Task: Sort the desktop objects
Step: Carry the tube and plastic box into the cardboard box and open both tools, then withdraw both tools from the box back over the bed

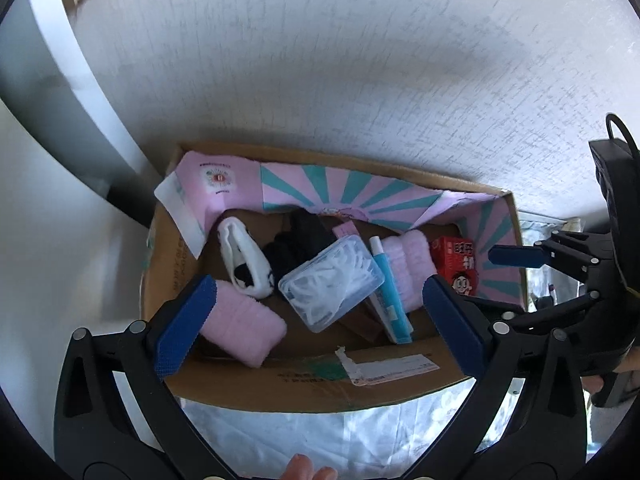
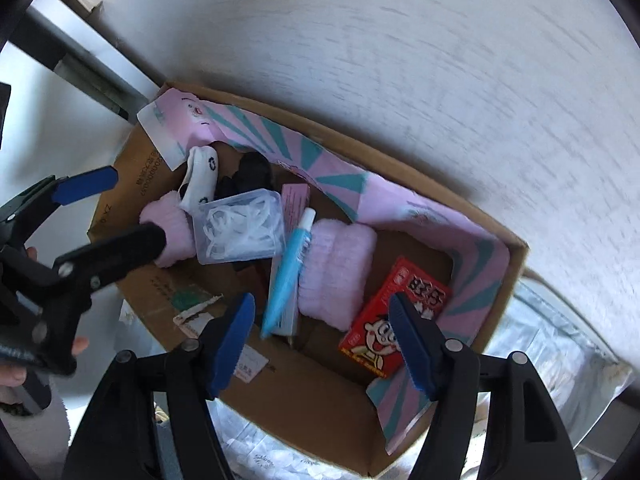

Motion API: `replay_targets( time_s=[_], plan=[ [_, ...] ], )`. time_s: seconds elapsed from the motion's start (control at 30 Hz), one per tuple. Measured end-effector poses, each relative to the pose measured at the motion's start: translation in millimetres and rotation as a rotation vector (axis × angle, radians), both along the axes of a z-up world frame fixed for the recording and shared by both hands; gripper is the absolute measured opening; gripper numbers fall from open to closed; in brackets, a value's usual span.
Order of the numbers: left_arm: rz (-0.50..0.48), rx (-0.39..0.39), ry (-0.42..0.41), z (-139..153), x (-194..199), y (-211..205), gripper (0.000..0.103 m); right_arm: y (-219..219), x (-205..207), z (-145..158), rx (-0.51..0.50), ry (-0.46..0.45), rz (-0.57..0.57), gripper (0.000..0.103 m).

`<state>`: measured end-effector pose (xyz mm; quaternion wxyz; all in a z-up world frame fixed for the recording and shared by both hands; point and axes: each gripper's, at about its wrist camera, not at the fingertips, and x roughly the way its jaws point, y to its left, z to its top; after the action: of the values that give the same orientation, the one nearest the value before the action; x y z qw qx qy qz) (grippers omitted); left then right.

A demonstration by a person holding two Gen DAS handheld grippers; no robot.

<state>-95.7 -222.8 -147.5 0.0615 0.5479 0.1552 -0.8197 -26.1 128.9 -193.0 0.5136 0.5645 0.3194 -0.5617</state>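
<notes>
A cardboard box (image 1: 304,392) (image 2: 304,412) holds the sorted things: a clear plastic case of floss picks (image 1: 332,280) (image 2: 240,228), a blue tube (image 1: 388,284) (image 2: 290,268), two pink rolled towels (image 1: 244,324) (image 2: 340,272), a white sock (image 1: 244,260) (image 2: 202,178), a black cloth (image 1: 296,244) (image 2: 250,174) and a red snack carton (image 1: 456,266) (image 2: 396,320). My left gripper (image 1: 320,324) (image 2: 120,208) is open and empty above the box's near side. My right gripper (image 2: 324,340) (image 1: 516,276) is open and empty above the carton end.
The box stands against a white textured wall (image 1: 360,60) on a silvery floral cloth (image 1: 360,436) (image 2: 540,356). A pink and teal printed liner (image 1: 340,192) (image 2: 280,140) lines the box's far wall. A dark frame (image 1: 60,92) runs at the left.
</notes>
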Motion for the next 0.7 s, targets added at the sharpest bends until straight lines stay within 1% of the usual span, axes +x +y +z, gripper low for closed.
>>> replay_targets(
  time_s=[0.13,0.2,0.27,0.33,0.47,0.57,0.7],
  plan=[
    [0.001,0.033,0.013,10.6,-0.8,2.2,0.103,14.5,-7.6,12.3,-0.015,0.019,-0.014,0.066],
    [-0.029,0.093,-0.003,12.9,-5.3,6.5,0.103,22.3,-10.1,17.8,-0.021,0.038,-0.016,0.066],
    [-0.049,0.118,0.01,18.2,-7.4,12.6,0.103,28.9,-11.7,20.9,-0.016,0.07,-0.02,0.066],
    [-0.057,0.105,0.013,21.6,-7.6,19.1,0.103,33.4,-13.4,23.1,-0.022,0.082,-0.034,0.066],
    [-0.061,0.11,0.005,26.3,-6.4,27.8,0.103,45.8,-16.2,33.4,-0.061,0.057,-0.072,0.066],
    [-0.072,0.122,0.013,32.7,-5.4,34.1,0.103,56.0,-15.7,41.1,-0.078,0.076,-0.085,0.066],
    [-0.109,0.107,0.012,40.0,-6.8,51.2,0.103,74.3,-20.7,51.6,-0.097,0.108,-0.111,0.066]
  ],
)
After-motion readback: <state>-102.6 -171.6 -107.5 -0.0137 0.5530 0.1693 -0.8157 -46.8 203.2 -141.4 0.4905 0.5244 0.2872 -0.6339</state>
